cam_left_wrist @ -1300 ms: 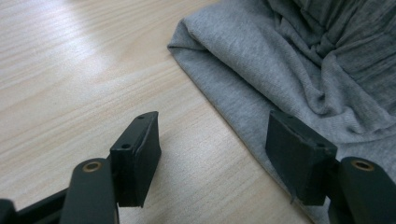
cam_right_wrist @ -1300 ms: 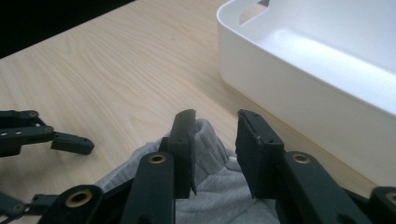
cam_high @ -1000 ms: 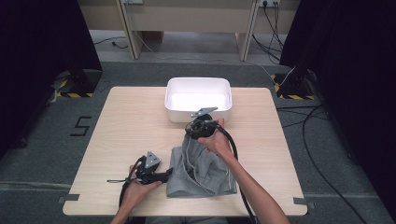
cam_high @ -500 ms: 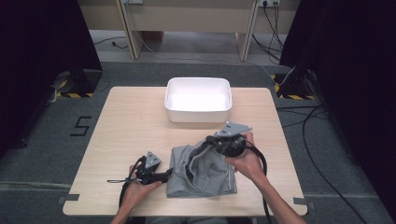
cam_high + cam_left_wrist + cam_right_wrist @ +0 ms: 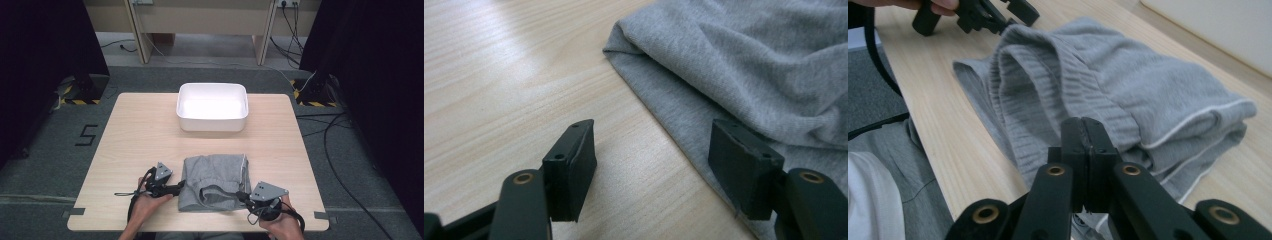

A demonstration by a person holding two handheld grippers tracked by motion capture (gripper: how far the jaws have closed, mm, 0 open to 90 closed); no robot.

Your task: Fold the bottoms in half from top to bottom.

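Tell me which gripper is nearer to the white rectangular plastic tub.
Left, slightly. The left gripper sits at the folded grey cloth's left edge, nearer the white rectangular plastic tub; the right gripper lies closer to the table's near edge, at the cloth's near right corner.

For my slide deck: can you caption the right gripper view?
Right hand-held gripper, jaws shut, at the ribbed waistband of folded grey shorts on a wooden table.

The right gripper (image 5: 243, 197) now sits at the near right corner of the grey garment (image 5: 215, 181), down from the far edge where it was a second ago, close to the white tub (image 5: 212, 106). Its jaws have just been closing and meet at the ribbed waistband. The cloth, bunched and lifted then, now lies folded flatter.
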